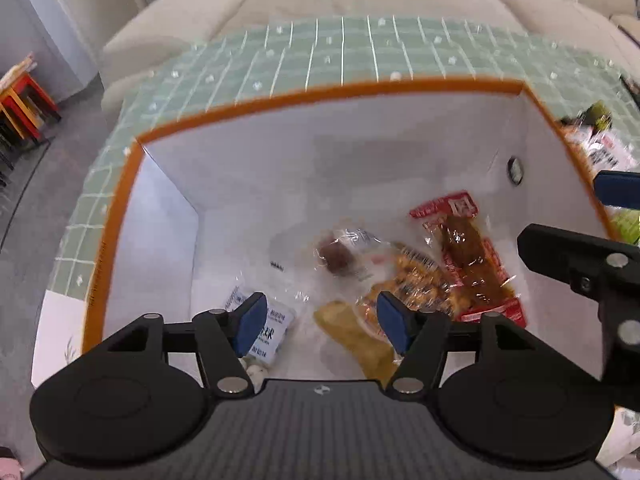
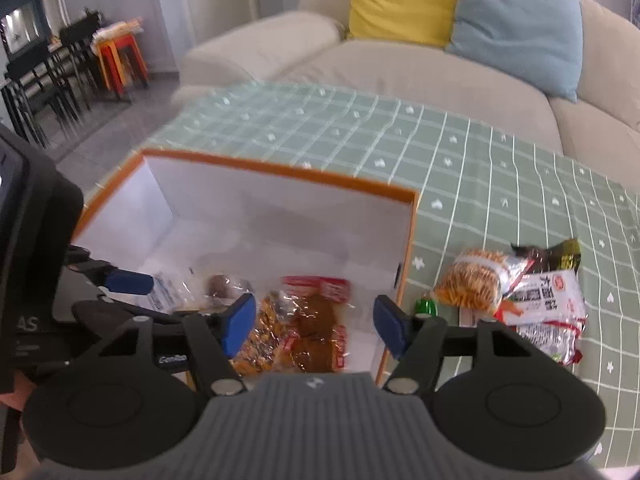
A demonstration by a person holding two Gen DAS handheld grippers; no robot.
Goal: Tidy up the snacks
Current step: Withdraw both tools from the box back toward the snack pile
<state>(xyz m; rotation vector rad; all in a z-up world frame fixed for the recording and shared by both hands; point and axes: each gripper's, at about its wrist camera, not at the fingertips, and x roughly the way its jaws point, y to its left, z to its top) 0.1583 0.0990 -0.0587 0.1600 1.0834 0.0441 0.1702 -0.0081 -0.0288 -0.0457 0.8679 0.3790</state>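
A white box with an orange rim (image 1: 320, 92) (image 2: 280, 170) stands on the green checked tablecloth. Inside lie several snack packs: a red pack (image 1: 468, 248) (image 2: 320, 320), an orange-brown pack (image 1: 412, 280) (image 2: 260, 340), a clear pack with a brown ball (image 1: 336, 256) (image 2: 220, 284), a white-labelled pack (image 1: 268, 328) and a yellow pack (image 1: 360, 336). My left gripper (image 1: 320, 322) is open and empty above the box's near side. My right gripper (image 2: 314, 328) is open and empty over the box's right part. More snacks lie outside, right of the box: an orange pack (image 2: 472, 284), a white pack (image 2: 548, 308) and a dark pack (image 2: 556, 256).
A small green item (image 2: 426, 306) lies beside the box's right wall. A beige sofa (image 2: 400, 68) with a yellow cushion (image 2: 400, 0) and a blue cushion (image 2: 516, 24) stands behind the table. Chairs and red-orange stools (image 2: 120, 60) stand at far left.
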